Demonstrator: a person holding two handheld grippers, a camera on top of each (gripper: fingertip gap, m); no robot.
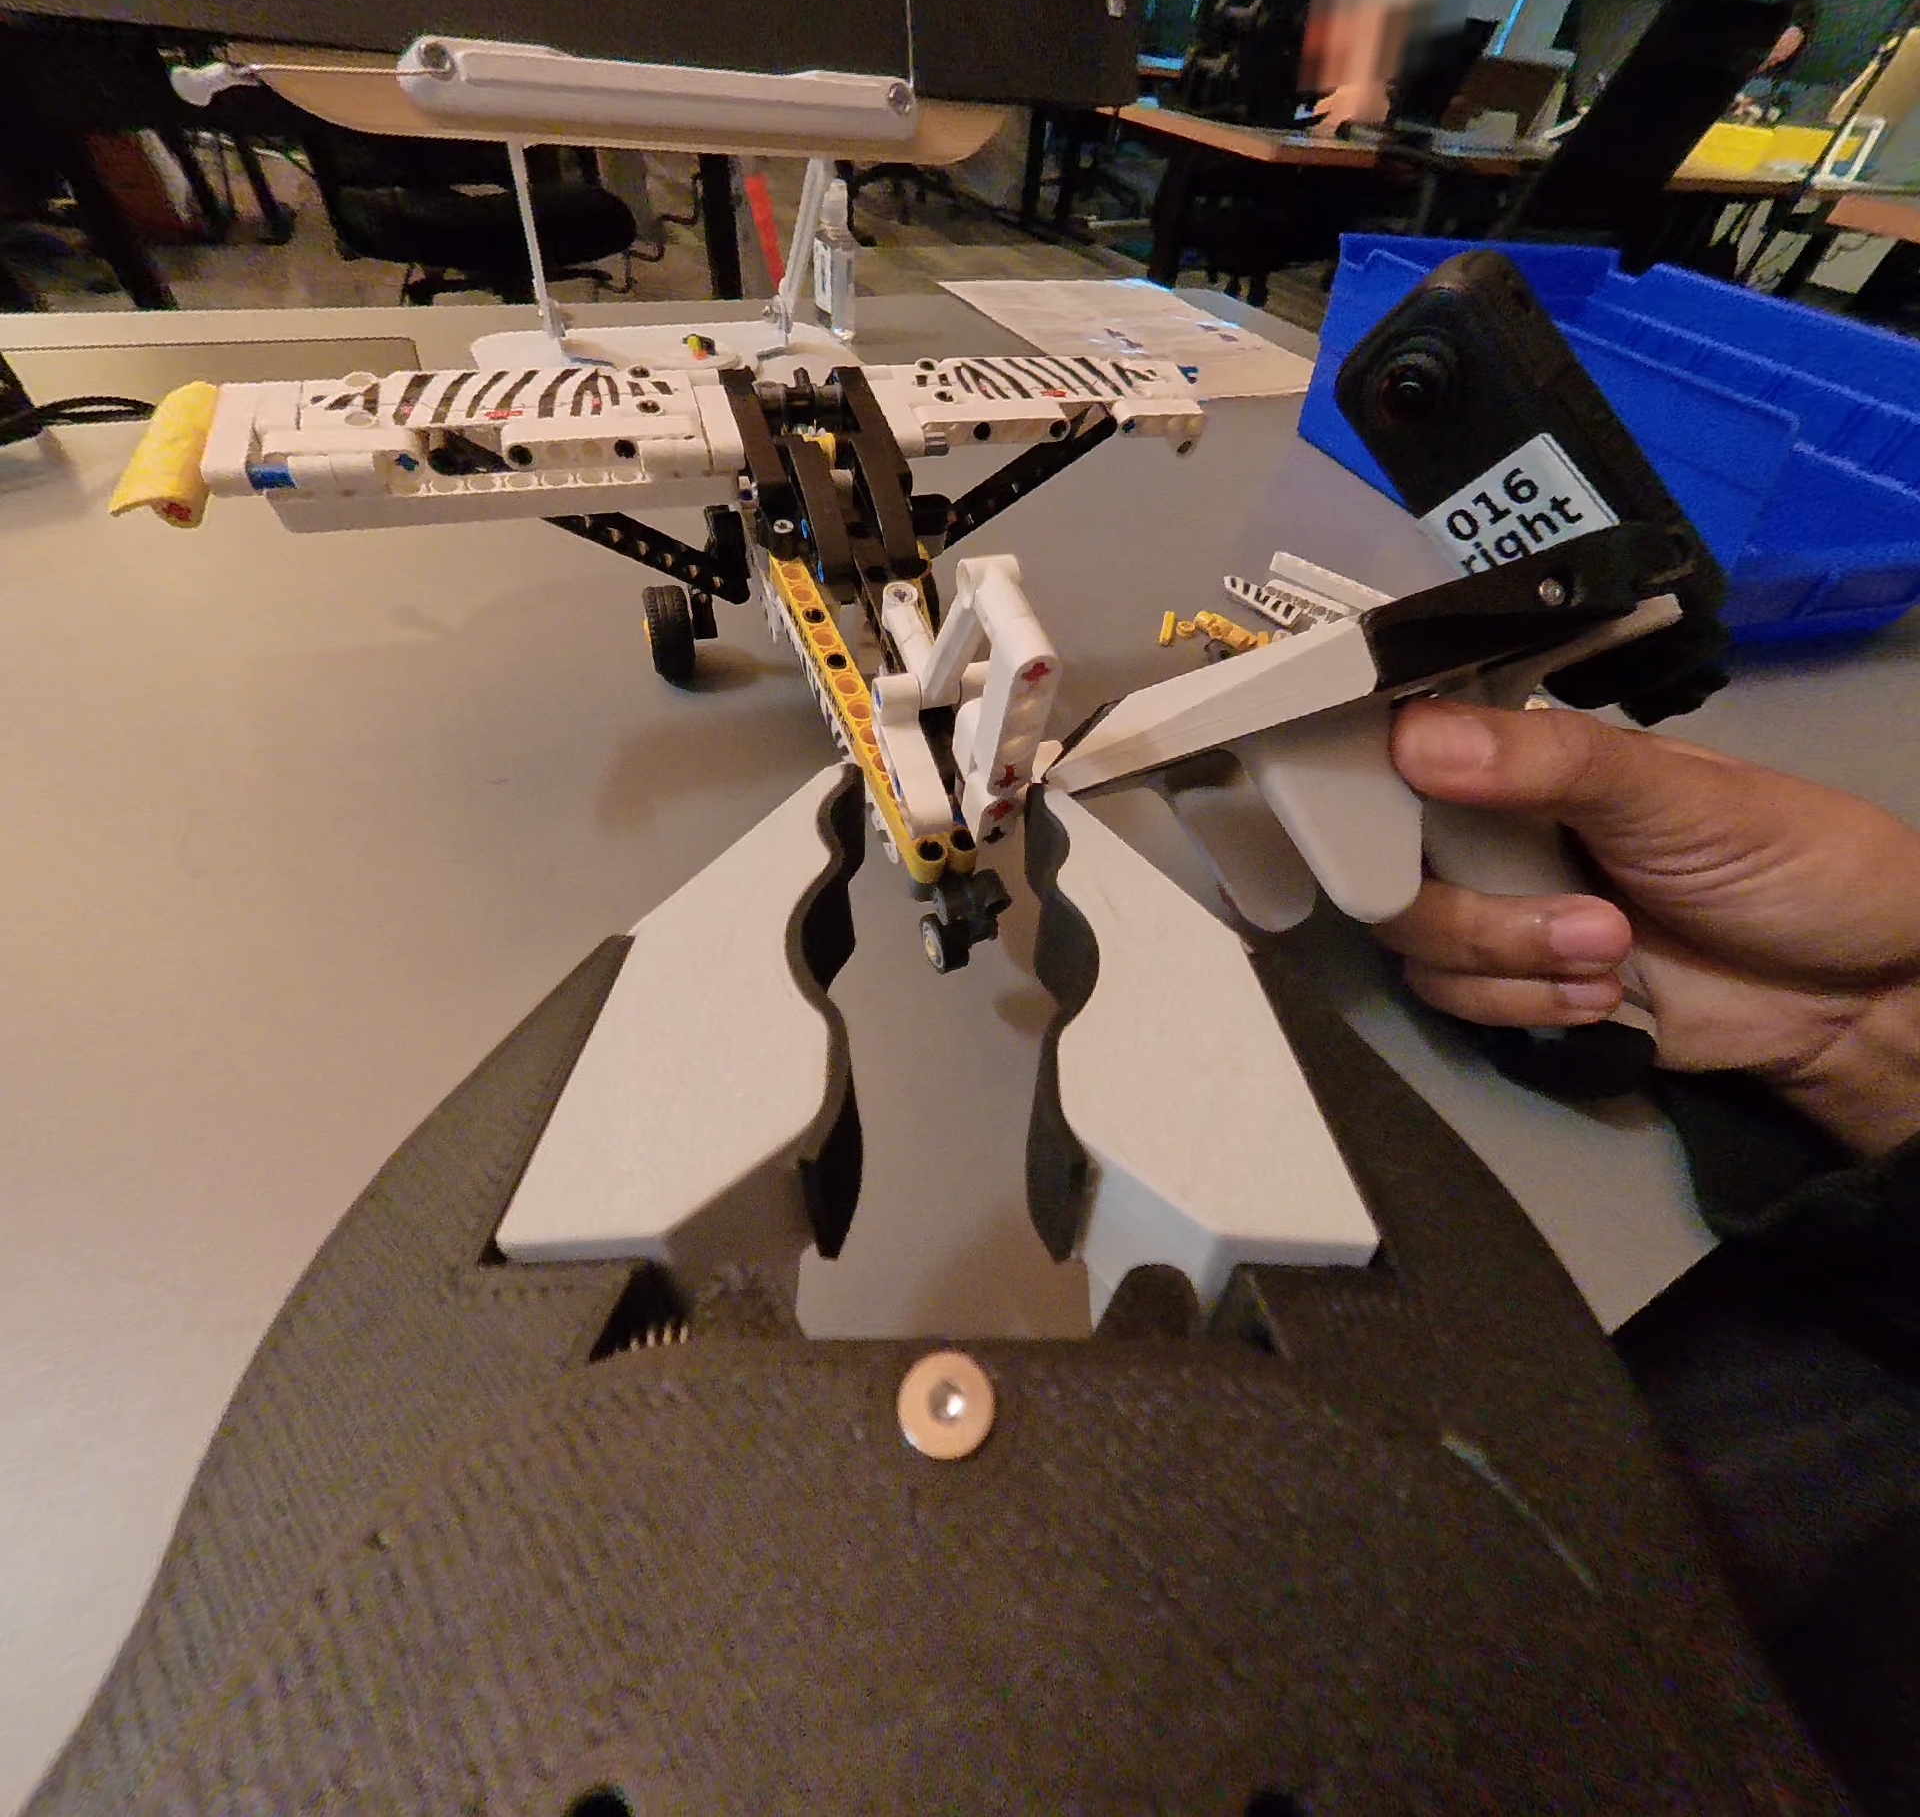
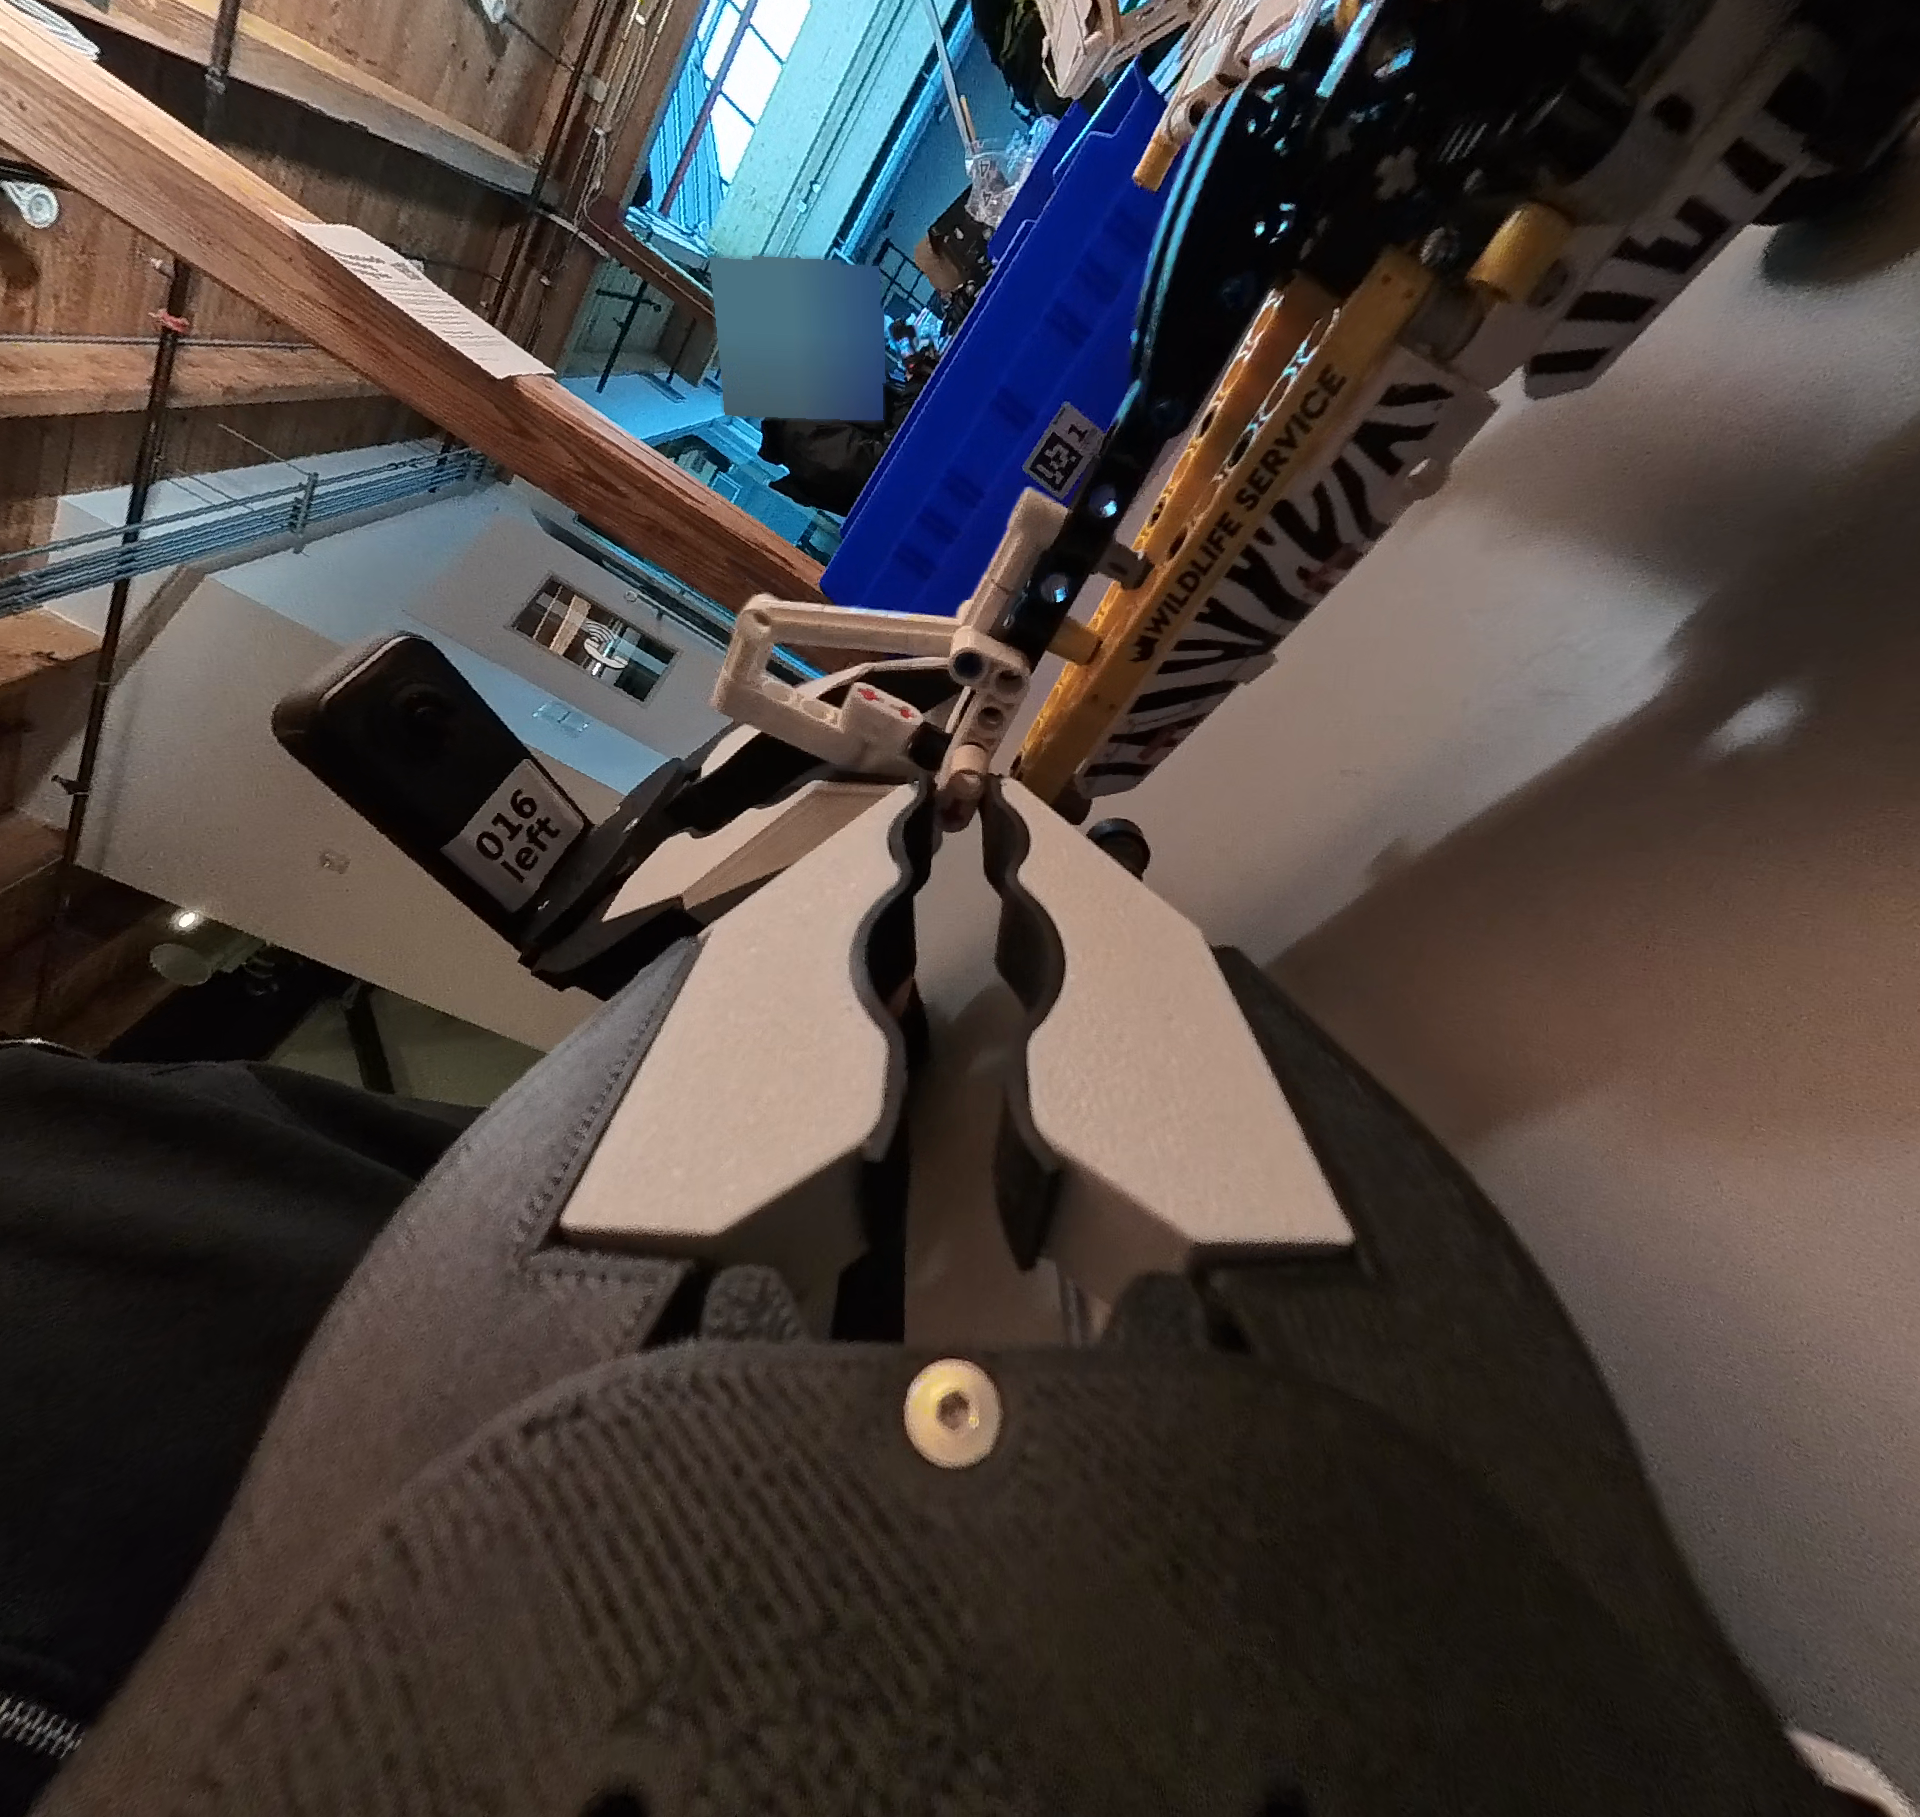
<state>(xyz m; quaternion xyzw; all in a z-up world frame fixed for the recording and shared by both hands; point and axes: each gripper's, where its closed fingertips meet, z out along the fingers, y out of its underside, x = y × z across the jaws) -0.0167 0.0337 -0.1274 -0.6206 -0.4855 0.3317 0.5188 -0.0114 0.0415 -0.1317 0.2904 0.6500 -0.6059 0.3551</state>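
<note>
Ridged black pads [image 2: 914, 837] around small white plastic pin [image 2: 966, 775]

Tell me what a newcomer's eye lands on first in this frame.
The zebra-striped brick-built plane on the grey table, wings spread wide. At its near end, the left gripper straddles the yellow tail beam, while the right gripper pinches a small white piece there. A blue bin sits behind.

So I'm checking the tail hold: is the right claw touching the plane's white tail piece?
Touching. The right wrist view shows the right claw pinching a white tail piece at its tips.
</note>
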